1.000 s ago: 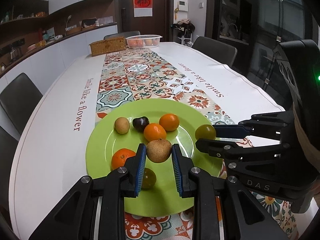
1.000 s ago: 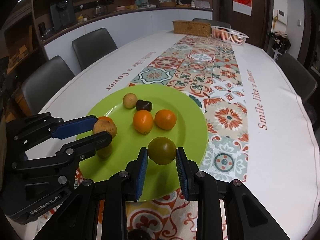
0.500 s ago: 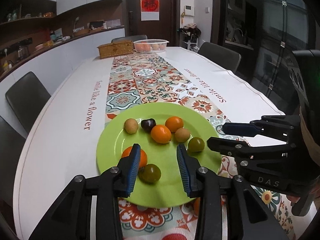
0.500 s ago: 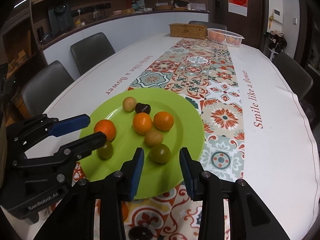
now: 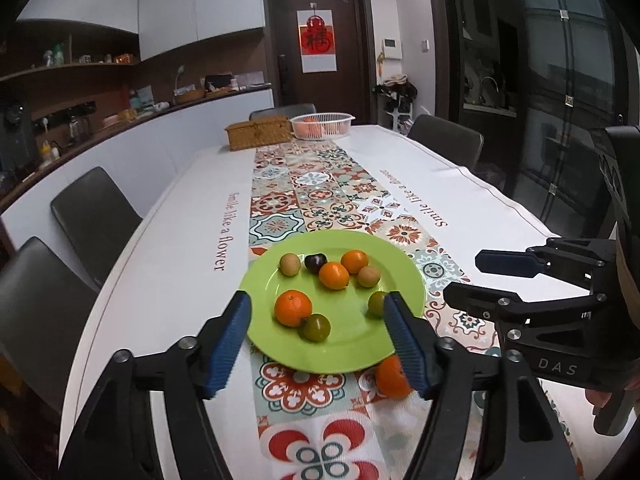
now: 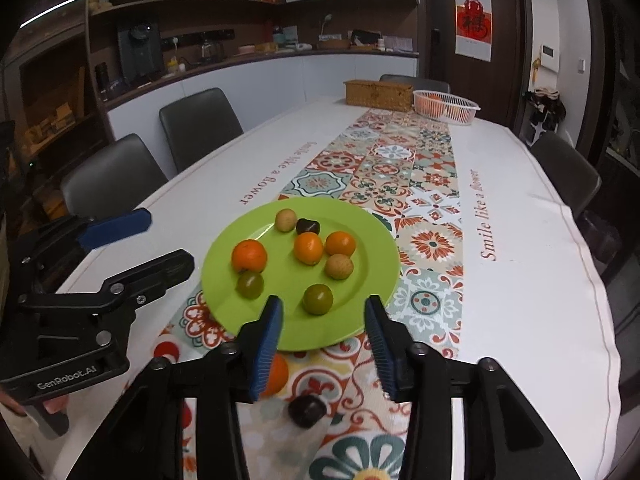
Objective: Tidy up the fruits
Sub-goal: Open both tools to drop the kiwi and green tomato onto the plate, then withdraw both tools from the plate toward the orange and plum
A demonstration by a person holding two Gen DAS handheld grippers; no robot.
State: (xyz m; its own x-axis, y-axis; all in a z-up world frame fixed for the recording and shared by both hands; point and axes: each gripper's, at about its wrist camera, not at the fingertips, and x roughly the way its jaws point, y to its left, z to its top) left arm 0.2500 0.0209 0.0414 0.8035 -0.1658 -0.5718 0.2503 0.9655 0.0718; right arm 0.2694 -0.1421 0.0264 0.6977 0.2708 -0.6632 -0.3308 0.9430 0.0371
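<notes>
Two fruits have just been set down on the green plate (image 6: 224, 300): a second ago a tan fruit (image 6: 339, 266) was clamped in the left claw (image 5: 316, 338) and a green fruit (image 6: 317, 299) in the right claw (image 6: 322, 338). Both claws are now seen spread wide and empty, drawn back toward the near edge of the worktop (image 6: 540, 280). The delivery step is judged complete for these two pieces.

Eight fruits are counted on the plate. In the right wrist view the green fruit lies just ahead of the claw, in line with the gap between its fingers but clear of them; the tan fruit sits further in, beside two oranges.

Work is judged to remain. An orange (image 6: 276, 376) and a dark fruit (image 6: 306, 410) are left off the plate on the patterned runner (image 6: 400, 168), close under the right claw (the orange partly hidden behind its left finger). In the left wrist view the same orange (image 5: 390, 378) lies behind the claw's right finger, just beyond the plate's (image 5: 280, 344) near rim.
</notes>
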